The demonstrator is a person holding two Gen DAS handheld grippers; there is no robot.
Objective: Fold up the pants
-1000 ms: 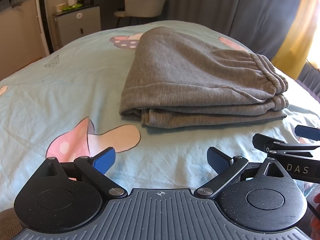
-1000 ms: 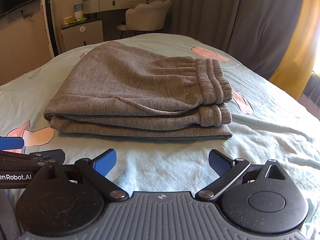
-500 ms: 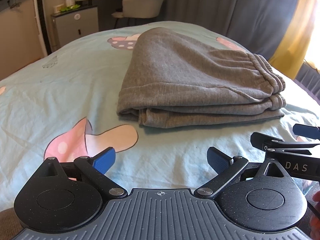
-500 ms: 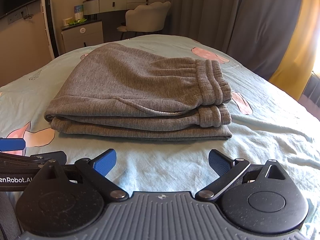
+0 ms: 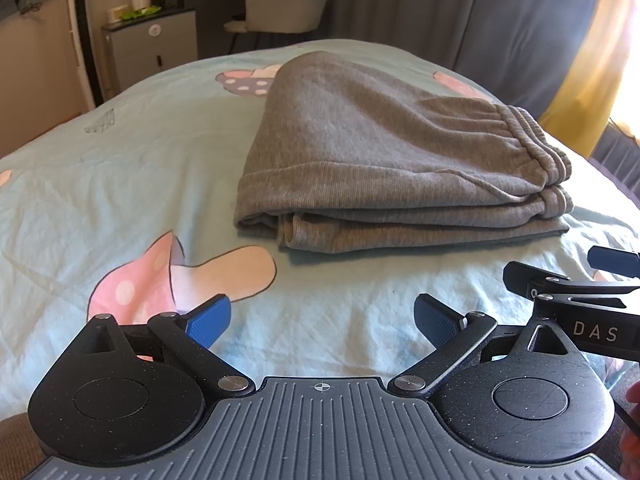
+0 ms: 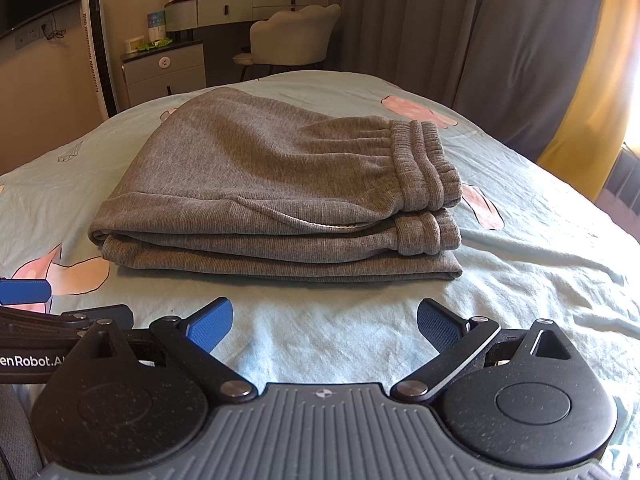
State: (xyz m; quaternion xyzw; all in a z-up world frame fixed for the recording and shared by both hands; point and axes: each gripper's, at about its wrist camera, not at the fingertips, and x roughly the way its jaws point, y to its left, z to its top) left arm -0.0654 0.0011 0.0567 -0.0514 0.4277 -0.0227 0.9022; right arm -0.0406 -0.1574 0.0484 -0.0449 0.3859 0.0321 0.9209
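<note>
The grey pants (image 6: 276, 196) sit folded in a neat stack in the middle of the bed (image 6: 520, 280), waistband toward three o'clock. At six o'clock, the left gripper (image 5: 322, 318) hangs just short of the stack, fingers spread wide and empty. Beside it, the right gripper (image 6: 324, 324) likewise: blue fingers (image 6: 210, 324) apart, touching nothing.

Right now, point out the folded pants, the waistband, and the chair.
pants (image 6: 256, 168), right wrist view, on the flat top layer.
waistband (image 6: 424, 164), right wrist view, on the ribbed elastic band.
chair (image 6: 296, 36), right wrist view, on the backrest.
</note>
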